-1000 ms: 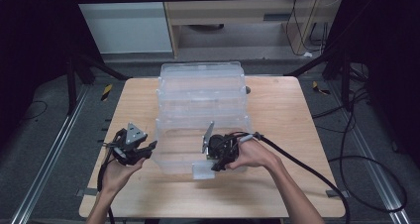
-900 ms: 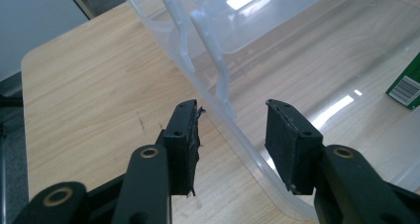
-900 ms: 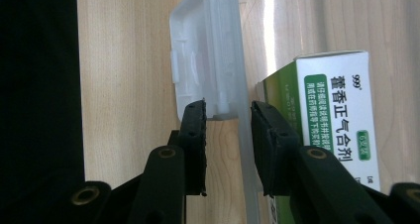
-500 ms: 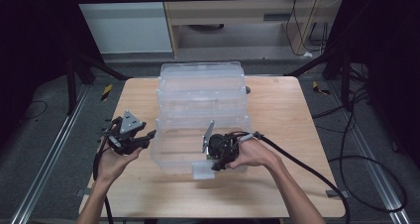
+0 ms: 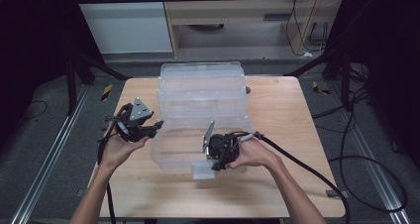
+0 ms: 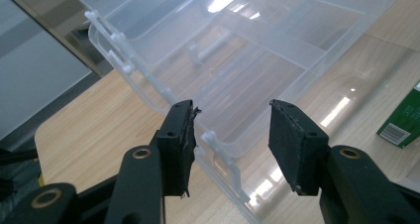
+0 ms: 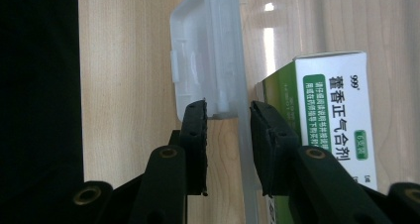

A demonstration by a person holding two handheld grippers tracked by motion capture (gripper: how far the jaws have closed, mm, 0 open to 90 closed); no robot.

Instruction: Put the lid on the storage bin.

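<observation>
Two tongs, left tongs (image 6: 231, 135) just opening astride clear box (image 5: 200, 115) rim, right tongs (image 7: 228, 130) pinching front latch (image 7: 205, 60).

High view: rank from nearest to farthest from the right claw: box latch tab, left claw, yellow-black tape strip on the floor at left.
1. Latch tab, at the right claw, front edge of the clear box.
2. Left claw, by the box's left side.
3. Tape strip, on the floor beyond the table's far left corner.

You work at a light wooden table (image 5: 292, 115) on grey carpet (image 5: 44, 135). Beyond it stand a white cabinet (image 5: 124, 21) and a wooden cupboard (image 5: 237, 16); black frames (image 5: 74, 70) flank you.
</observation>
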